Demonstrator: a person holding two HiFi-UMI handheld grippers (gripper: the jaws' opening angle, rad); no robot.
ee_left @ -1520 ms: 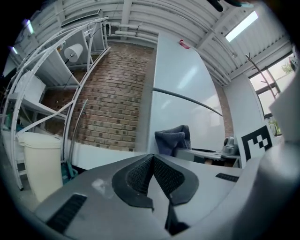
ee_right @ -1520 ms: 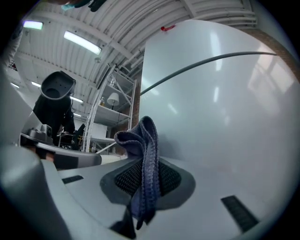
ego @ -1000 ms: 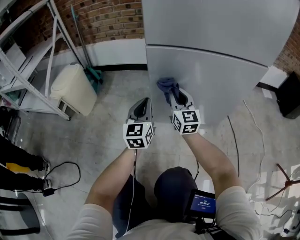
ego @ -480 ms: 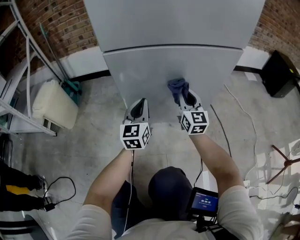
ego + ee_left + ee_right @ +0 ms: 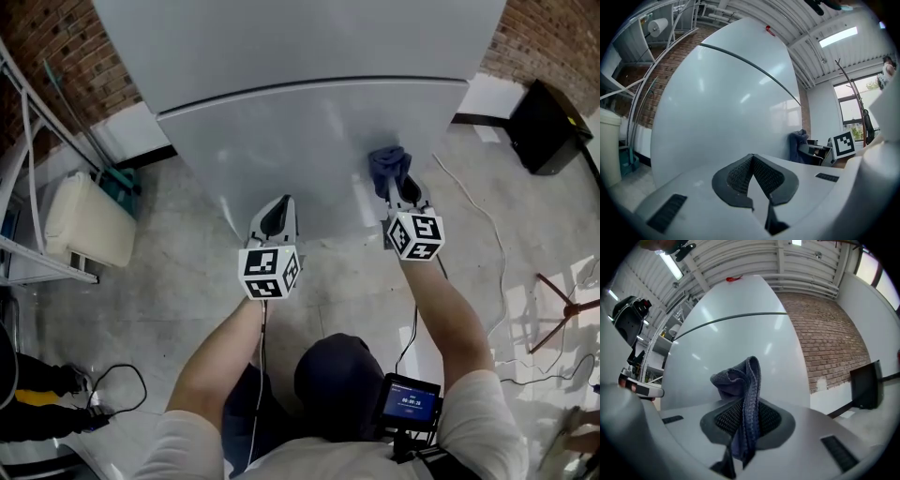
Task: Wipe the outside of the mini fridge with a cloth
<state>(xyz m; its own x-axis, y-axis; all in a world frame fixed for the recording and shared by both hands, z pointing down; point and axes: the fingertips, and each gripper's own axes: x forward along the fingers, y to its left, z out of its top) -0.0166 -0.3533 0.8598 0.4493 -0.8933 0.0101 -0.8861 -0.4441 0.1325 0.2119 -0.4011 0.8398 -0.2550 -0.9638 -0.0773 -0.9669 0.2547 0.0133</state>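
The grey fridge fills the top of the head view, a seam running across its front. My right gripper is shut on a dark blue cloth, and the cloth presses against the lower door near its right side. The right gripper view shows the cloth bunched between the jaws, with the fridge door right behind it. My left gripper is shut with nothing in it, held a little off the door's lower edge. The left gripper view shows the fridge and, at right, the cloth.
A cream bin stands on the floor at left beside a metal rack. A black box sits at right. Cables trail over the concrete floor. Brick wall rises behind the fridge.
My right gripper has slid the cloth to the right across the lower door. The head view has swung so the fridge sits further left. The left gripper has stayed shut and about level.
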